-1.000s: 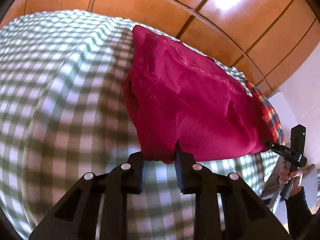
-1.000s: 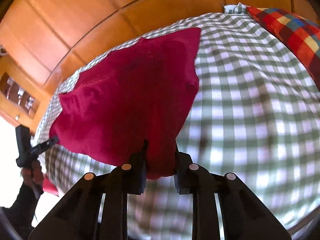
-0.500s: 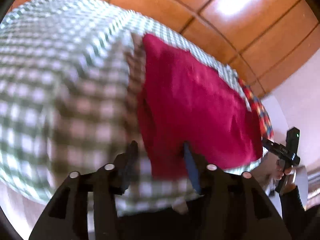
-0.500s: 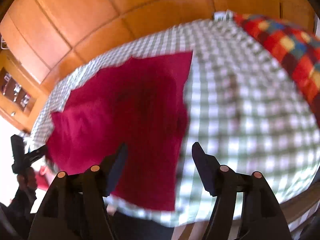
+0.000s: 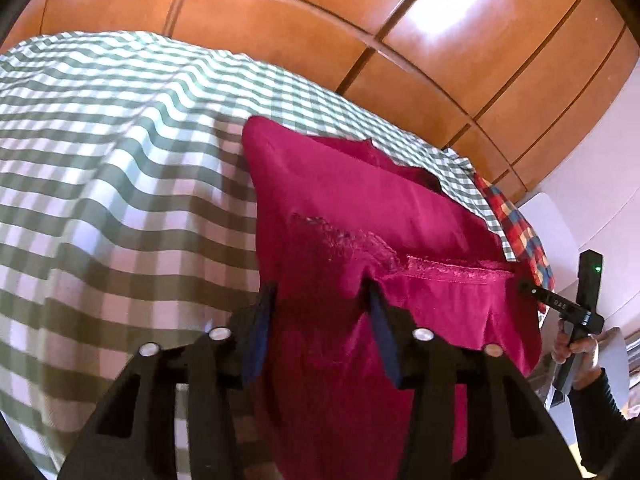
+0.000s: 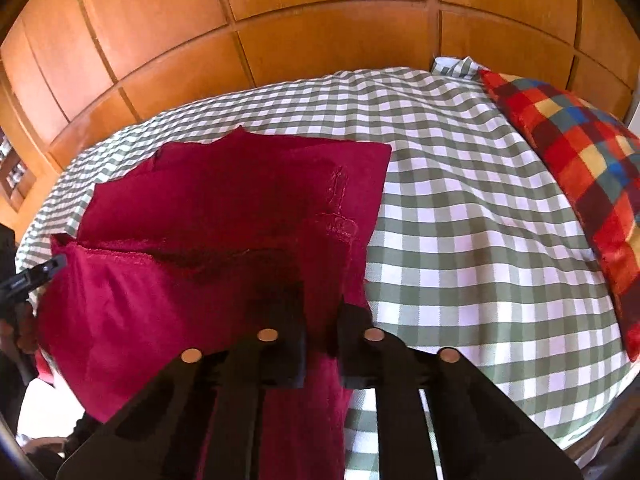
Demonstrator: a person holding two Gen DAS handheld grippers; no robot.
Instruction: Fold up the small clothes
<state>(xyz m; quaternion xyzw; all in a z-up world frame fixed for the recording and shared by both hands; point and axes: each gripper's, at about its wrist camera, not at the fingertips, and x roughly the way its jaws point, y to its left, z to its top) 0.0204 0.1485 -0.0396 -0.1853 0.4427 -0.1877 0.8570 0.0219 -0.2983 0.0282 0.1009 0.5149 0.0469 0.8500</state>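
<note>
Garment (image 5: 360,216) of crimson cloth, spread on the bed (image 5: 100,168) over a green-and-white checked cover, its near edge lifted and doubled back toward 12 o'clock, with a lace-trimmed hem running across the fold. In the left wrist view the garment fills the frame from the centre to 4 o'clock; in the right wrist view it (image 6: 224,216) lies from the centre to 8 o'clock.

Left gripper (image 5: 320,300): the jaws are closing, with the near edge of the garment bunched between the blue-padded fingers; the cloth hangs over the left finger's pad. Right gripper (image 6: 322,316): the jaws are closed tight on the garment's near right edge, a narrow pleat of cloth standing between the two black fingers.

Each gripper shows in the other's view: the right one at 4 o'clock of the left view, held in a hand (image 5: 576,344) with a dark sleeve; the left one at 9 o'clock of the right view.

Cushion (image 6: 580,168) in a red, yellow and blue check at 2 o'clock on the bed, well apart from the garment. Panelled wooden wall (image 6: 320,8) at 12 o'clock behind the bed.
</note>
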